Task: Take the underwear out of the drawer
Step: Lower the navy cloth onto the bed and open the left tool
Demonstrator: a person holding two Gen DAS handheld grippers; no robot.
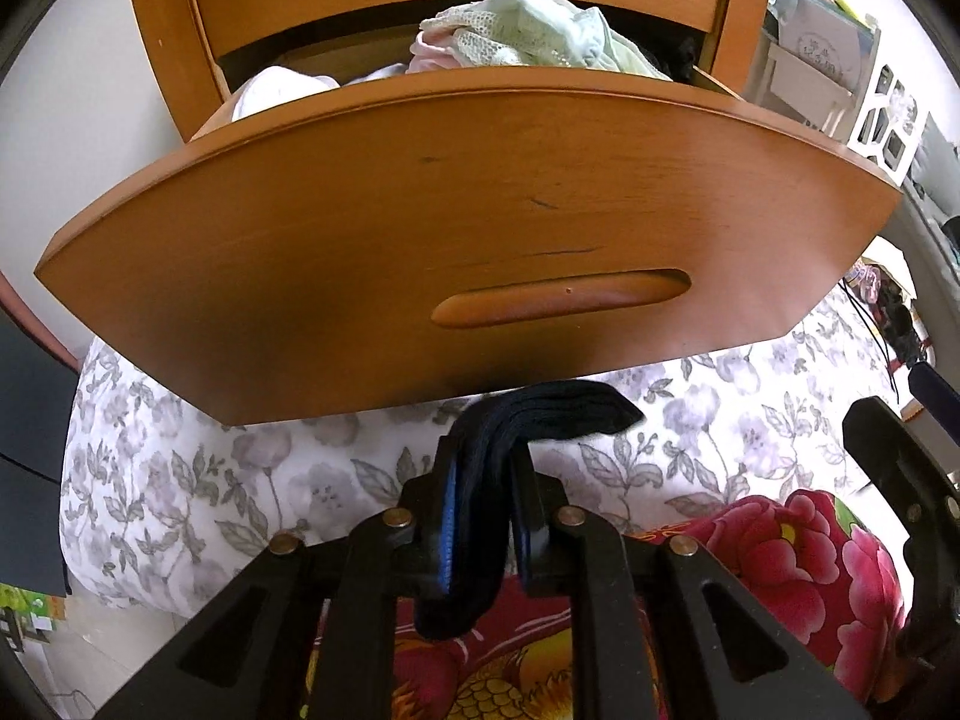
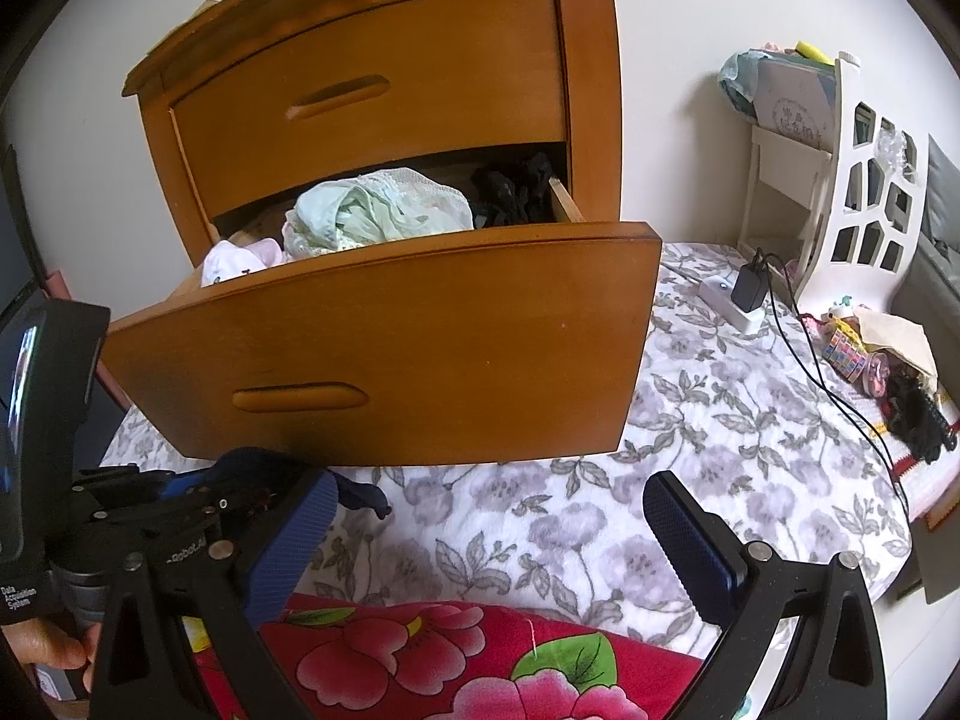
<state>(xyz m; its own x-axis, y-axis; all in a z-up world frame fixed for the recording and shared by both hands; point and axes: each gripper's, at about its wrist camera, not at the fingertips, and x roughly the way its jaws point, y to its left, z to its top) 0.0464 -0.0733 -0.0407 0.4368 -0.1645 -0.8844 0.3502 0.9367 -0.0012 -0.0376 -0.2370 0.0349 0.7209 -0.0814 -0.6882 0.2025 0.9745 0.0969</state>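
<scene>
The lower drawer (image 1: 420, 240) of a wooden nightstand (image 2: 372, 72) stands pulled out over the bed. Inside lie a mint-green garment (image 1: 540, 30) (image 2: 372, 210), a white one (image 1: 276, 90) (image 2: 231, 264) and a black one (image 2: 510, 189). My left gripper (image 1: 486, 450) is just below the drawer front, shut on a folded dark navy underwear (image 1: 558, 414), which hangs over the floral sheet. In the right wrist view that left gripper (image 2: 180, 498) shows at lower left with the dark cloth (image 2: 360, 495) sticking out. My right gripper (image 2: 489, 516) stands open over the bed with nothing between its fingers.
A grey floral sheet (image 2: 600, 510) covers the bed, with a red flowered blanket (image 2: 450, 660) at its near edge. A black charger (image 2: 750, 291) and cable lie at the right. A white shelf (image 2: 840, 192) and small clutter (image 2: 888, 372) sit beyond. A hand (image 2: 54, 648) holds the left gripper.
</scene>
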